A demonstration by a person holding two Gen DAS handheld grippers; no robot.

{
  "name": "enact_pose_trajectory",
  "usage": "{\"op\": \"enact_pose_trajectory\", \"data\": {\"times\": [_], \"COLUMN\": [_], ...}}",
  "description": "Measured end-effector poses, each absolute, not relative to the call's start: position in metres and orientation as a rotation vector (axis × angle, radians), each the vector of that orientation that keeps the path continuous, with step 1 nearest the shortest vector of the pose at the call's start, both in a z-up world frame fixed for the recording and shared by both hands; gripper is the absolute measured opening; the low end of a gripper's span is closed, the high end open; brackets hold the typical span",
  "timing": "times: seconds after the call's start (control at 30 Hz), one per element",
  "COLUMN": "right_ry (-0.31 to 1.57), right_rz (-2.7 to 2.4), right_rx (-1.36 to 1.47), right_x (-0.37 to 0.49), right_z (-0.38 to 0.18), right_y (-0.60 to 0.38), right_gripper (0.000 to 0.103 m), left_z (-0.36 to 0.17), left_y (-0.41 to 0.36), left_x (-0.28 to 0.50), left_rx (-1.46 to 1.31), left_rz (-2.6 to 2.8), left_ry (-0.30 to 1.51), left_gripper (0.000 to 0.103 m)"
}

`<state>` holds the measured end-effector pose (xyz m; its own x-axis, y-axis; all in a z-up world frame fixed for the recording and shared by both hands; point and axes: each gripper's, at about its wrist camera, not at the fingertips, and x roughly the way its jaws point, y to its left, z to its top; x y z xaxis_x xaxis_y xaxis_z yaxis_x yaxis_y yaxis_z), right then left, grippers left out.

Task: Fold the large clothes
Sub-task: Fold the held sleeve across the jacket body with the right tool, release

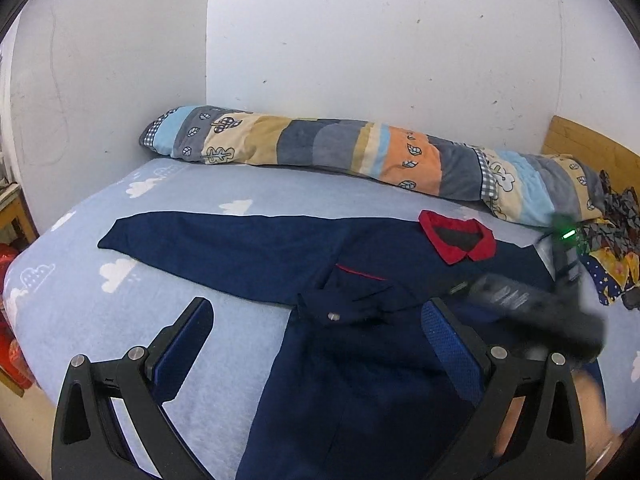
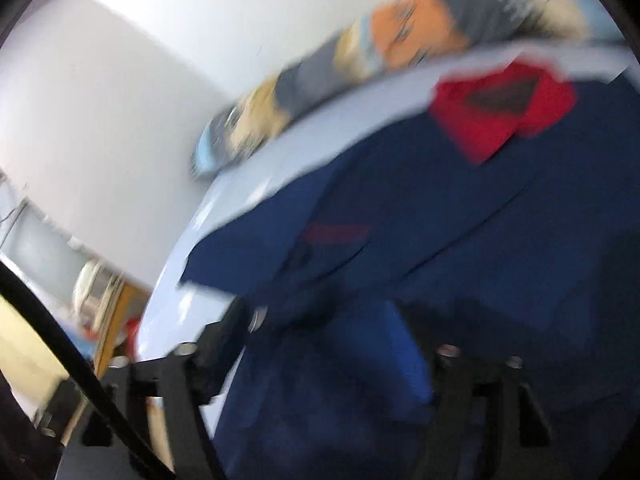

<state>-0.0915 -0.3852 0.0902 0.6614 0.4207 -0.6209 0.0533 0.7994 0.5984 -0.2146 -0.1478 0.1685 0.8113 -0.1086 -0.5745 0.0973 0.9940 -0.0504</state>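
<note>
Barely begun: the navy jacket lies spread on the bed, one sleeve out. Left claw gapes empty; right claw is too blurred to tell.

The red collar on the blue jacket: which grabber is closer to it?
Right. The right gripper reaches beside the red collar; the left gripper hangs back over the jacket cuff.

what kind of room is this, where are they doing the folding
Most likely a bedroom. The navy blue jacket with a red collar lies spread on a bed with a light blue cloud-print sheet, a long patchwork bolster pillow runs along the white wall, and a wooden headboard shows at the right.
</note>
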Motion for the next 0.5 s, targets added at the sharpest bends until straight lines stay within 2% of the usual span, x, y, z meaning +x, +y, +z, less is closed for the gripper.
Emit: {"op": "enact_pose_trajectory", "data": {"times": [0.1,0.2,0.33,0.4,0.5], "right_ry": [0.910,0.998,1.104,1.141,1.163], "right_rz": [-0.008,-0.041,-0.019,-0.046,0.010], "right_rx": [0.487,0.508,0.456,0.294,0.218], "right_x": [-0.096,-0.101,-0.093,-0.090,-0.093], "right_z": [0.086,0.066,0.039,0.039,0.054], "right_y": [-0.422,-0.441,-0.418,-0.400,-0.383], "right_gripper": [0.088,0.088,0.088,0.091,0.090], "left_z": [0.166,0.166,0.161,0.158,0.154], "left_y": [-0.140,-0.125,-0.109,-0.105,-0.102], "left_x": [-0.208,-0.203,-0.194,-0.189,-0.189], "left_rx": [-0.045,-0.096,-0.153,-0.159,-0.161], "left_rz": [-0.082,-0.048,-0.016,-0.005,0.001], "left_ry": [0.632,0.642,0.669,0.685,0.698], "left_gripper": [0.103,0.103,0.103,0.103,0.103]}}
